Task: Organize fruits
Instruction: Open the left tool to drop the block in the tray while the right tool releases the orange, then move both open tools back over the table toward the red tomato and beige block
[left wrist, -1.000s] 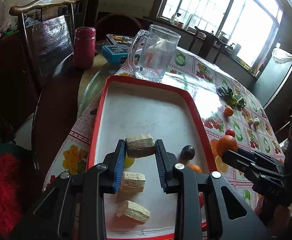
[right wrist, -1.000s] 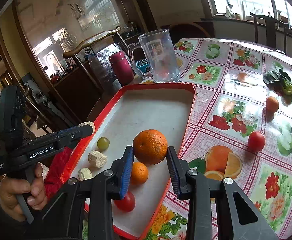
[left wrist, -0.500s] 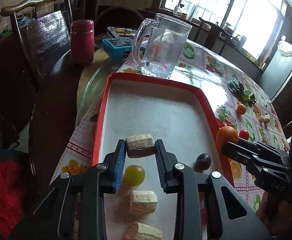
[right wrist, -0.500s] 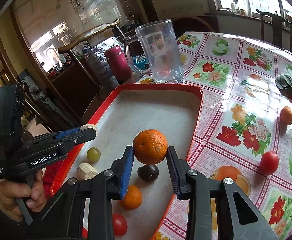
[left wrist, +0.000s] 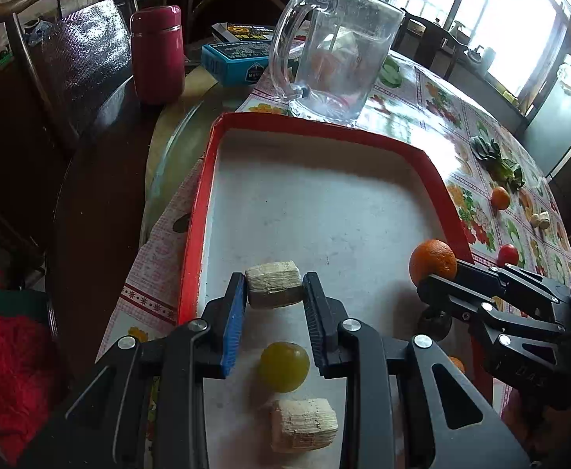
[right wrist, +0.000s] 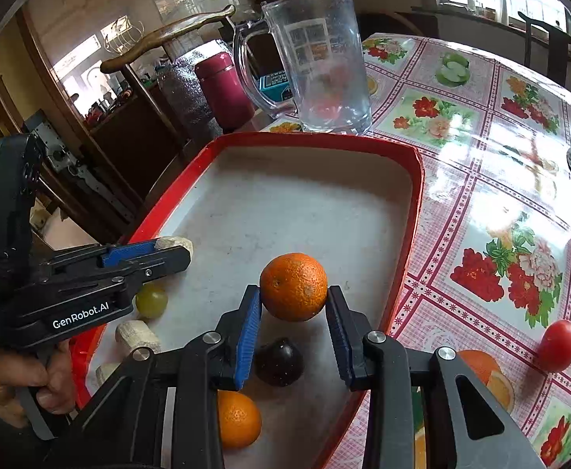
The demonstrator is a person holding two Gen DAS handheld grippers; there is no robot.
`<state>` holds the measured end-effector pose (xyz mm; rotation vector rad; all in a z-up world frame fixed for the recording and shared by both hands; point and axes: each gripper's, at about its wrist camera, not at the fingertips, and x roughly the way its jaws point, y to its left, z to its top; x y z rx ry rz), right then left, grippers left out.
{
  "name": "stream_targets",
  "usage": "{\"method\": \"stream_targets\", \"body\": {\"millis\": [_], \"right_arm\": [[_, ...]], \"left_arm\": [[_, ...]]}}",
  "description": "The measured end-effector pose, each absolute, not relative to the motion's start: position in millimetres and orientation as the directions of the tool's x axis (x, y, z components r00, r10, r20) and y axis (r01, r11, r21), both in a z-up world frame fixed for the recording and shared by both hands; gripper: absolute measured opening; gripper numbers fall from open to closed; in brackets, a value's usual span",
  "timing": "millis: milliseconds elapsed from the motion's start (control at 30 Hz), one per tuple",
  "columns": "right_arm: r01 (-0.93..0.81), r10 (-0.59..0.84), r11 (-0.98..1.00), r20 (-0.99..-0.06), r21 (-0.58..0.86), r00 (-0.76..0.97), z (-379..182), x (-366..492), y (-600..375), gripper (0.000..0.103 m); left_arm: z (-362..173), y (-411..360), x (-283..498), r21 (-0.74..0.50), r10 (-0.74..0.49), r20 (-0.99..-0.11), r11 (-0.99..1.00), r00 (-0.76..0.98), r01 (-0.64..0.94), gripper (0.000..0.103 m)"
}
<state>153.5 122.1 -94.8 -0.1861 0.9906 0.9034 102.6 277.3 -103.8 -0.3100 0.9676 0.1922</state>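
Observation:
My left gripper (left wrist: 274, 289) is shut on a pale tan sugarcane piece (left wrist: 273, 284) and holds it above the red-rimmed tray (left wrist: 195, 211). My right gripper (right wrist: 294, 305) is shut on a large orange (right wrist: 294, 286), held above the tray's right side; this orange also shows in the left wrist view (left wrist: 432, 262). On the tray floor lie a green grape (left wrist: 284, 366), another cane piece (left wrist: 304, 424), a dark plum (right wrist: 280, 361) and a small orange (right wrist: 237, 418). The left gripper shows in the right wrist view (right wrist: 176, 248).
A glass mug (left wrist: 336, 66) stands just beyond the tray's far rim. A maroon flask (left wrist: 156, 54) and a blue box (left wrist: 234, 60) are behind it. On the flowered tablecloth to the right lie a tomato (right wrist: 558, 346), a small orange (left wrist: 500, 197) and leafy greens (left wrist: 500, 160).
Both grippers have moved forward over the tray toward the mug, each keeping its load. The grape and plum now lie nearer under the fingers.

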Motion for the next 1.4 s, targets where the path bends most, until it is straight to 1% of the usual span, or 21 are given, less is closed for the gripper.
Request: {"method": "stream_targets", "body": {"millis": [133,200,267,300,367,500,733,800,867,1167,1400], "right_arm": [[-0.752,0.555,0.623,-0.799,0.215,0.231,-95.4,149.1,127.9,0.037],[-0.753,0.557,0.620,-0.798,0.218,0.228,-94.5,146.8,125.6,0.037],[-0.753,0.567,0.619,-0.790,0.222,0.233,-90.4,143.4,120.3,0.038],[-0.753,0.572,0.619,-0.785,0.222,0.239,-87.7,141.3,116.6,0.039],[-0.754,0.584,0.616,-0.775,0.228,0.243,-82.5,137.5,109.9,0.041],[-0.746,0.617,0.612,-0.748,0.262,0.243,-70.2,129.7,90.8,0.043],[-0.724,0.644,0.627,-0.715,0.288,0.273,-56.9,116.3,55.2,0.046],[-0.714,0.645,0.635,-0.711,0.296,0.279,-56.5,113.1,44.8,0.046],[-0.704,0.644,0.643,-0.710,0.302,0.284,-57.3,109.9,33.8,0.046],[-0.645,0.620,0.699,-0.712,0.310,0.329,-62.1,104.6,-21.9,0.046],[-0.583,0.587,0.752,-0.715,0.308,0.380,-63.9,109.5,-69.1,0.046]], "left_arm": [[-106.7,278.2,104.8,-0.165,0.029,-0.845,0.936,0.534,-0.312,0.028],[-107.4,279.9,104.6,-0.165,0.031,-0.850,0.932,0.526,-0.322,0.034],[-105.9,281.6,101.2,-0.177,0.028,-0.847,0.927,0.530,-0.331,0.036],[-104.4,281.7,98.6,-0.184,0.025,-0.844,0.925,0.536,-0.333,0.042],[-101.6,280.7,93.7,-0.200,0.018,-0.838,0.920,0.545,-0.337,0.044],[-93.5,275.5,81.7,-0.209,0.023,-0.824,0.917,0.566,-0.340,0.047],[-73.3,263.8,63.8,-0.244,0.015,-0.787,0.910,0.616,-0.334,0.048],[-68.1,259.6,58.5,-0.254,0.017,-0.775,0.907,0.632,-0.335,0.054],[-63.2,255.9,55.2,-0.263,0.016,-0.761,0.906,0.649,-0.331,0.057],[-52.0,223.5,54.0,-0.247,0.002,-0.743,0.928,0.669,-0.278,0.057],[-48.5,194.3,58.6,-0.246,-0.032,-0.738,0.943,0.674,-0.224,0.057]]}}
